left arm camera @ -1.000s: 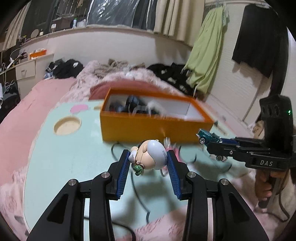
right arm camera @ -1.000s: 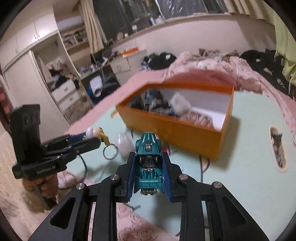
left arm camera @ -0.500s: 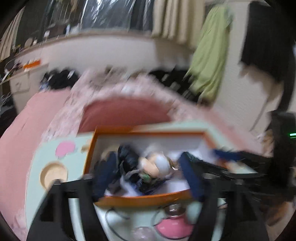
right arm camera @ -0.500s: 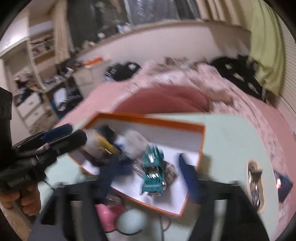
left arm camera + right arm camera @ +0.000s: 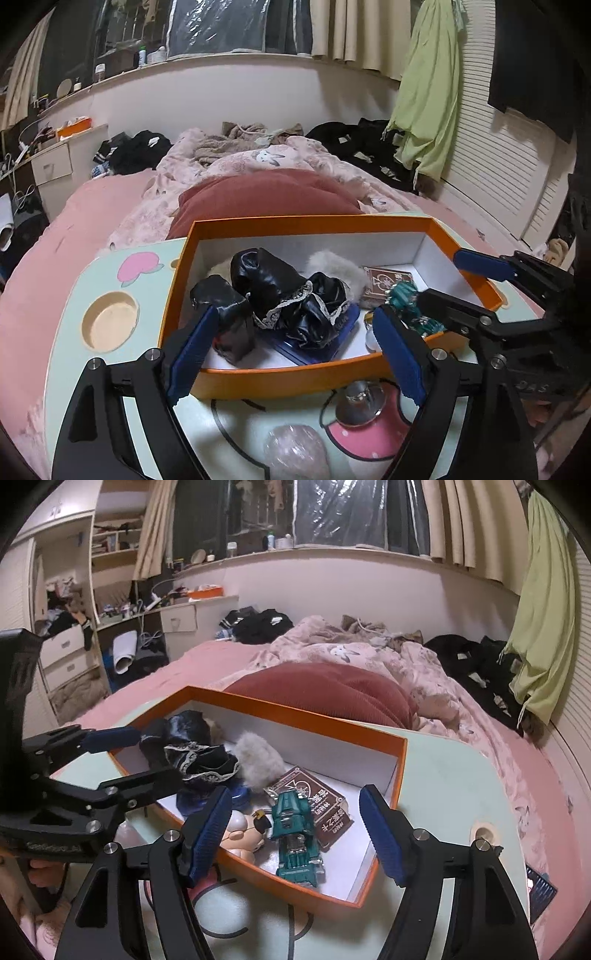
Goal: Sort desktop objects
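Note:
An orange box with a white inside stands on the pale green table. My left gripper hovers over its near wall, jaws opening with nothing between them. The pale-haired doll figure lies in the box beside the teal toy car. My right gripper stands open above the car without touching it. The box also holds a black lace-trimmed cloth, a grey fur pompom and a brown card pack. Each gripper shows in the other's view, the left gripper and the right gripper.
In front of the box lie a shiny silver piece on a pink patch and a translucent pink lump. A round recess sits at the table's left. A dark flat item lies at the right edge. A red pillow is behind.
Both grippers moved forward over the box and opened. The doll left the left gripper and the teal car left the right one. Both now lie in the box.

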### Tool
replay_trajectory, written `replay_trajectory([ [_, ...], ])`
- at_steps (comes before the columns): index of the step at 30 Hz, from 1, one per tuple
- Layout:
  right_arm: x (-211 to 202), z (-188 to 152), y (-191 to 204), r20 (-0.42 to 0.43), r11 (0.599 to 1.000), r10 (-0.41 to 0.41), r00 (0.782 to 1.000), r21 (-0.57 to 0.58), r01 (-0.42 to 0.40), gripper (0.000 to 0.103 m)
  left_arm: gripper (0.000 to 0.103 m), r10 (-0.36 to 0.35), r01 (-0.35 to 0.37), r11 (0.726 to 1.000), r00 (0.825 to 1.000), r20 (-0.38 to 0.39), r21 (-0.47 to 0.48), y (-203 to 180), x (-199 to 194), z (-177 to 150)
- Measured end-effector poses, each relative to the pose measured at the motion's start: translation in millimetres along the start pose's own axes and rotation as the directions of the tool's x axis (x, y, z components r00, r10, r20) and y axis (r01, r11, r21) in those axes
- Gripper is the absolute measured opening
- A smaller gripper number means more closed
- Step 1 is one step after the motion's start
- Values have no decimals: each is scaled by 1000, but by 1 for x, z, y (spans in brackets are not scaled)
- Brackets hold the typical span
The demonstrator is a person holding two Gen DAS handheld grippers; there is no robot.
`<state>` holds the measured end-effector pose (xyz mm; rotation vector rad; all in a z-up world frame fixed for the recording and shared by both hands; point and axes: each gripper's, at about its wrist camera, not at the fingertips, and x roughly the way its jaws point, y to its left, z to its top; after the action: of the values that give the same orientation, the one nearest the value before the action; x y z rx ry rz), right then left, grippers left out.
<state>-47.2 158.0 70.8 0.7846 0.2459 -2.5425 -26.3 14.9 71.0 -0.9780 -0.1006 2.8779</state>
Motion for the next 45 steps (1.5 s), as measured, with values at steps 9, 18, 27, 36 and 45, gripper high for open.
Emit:
replay_trajectory([
  [9,-27,-2,3,53,999,8,999,45,-10,74,85,-64,68,996,994,89,-48,4,-20,-7],
  [18,-60,-39,16,-79,995,36,996,94,-28,87,85,-66,67,997,997,37,-40,8,-61,-37],
  [27,-34,-81,26,-253,995,-72,965,47,87,103,85,55,-57,998,979,-195,-6,18,-28,-82],
  [36,-31,-82,26,-245,996,-59,968,49,73,103,103,68,-64,998,967,-244,23,20,-6,-89],
  [45,-31,-82,24,-241,996,-58,969,49,72,103,103,66,-63,998,968,-243,23,21,-5,-90],
])
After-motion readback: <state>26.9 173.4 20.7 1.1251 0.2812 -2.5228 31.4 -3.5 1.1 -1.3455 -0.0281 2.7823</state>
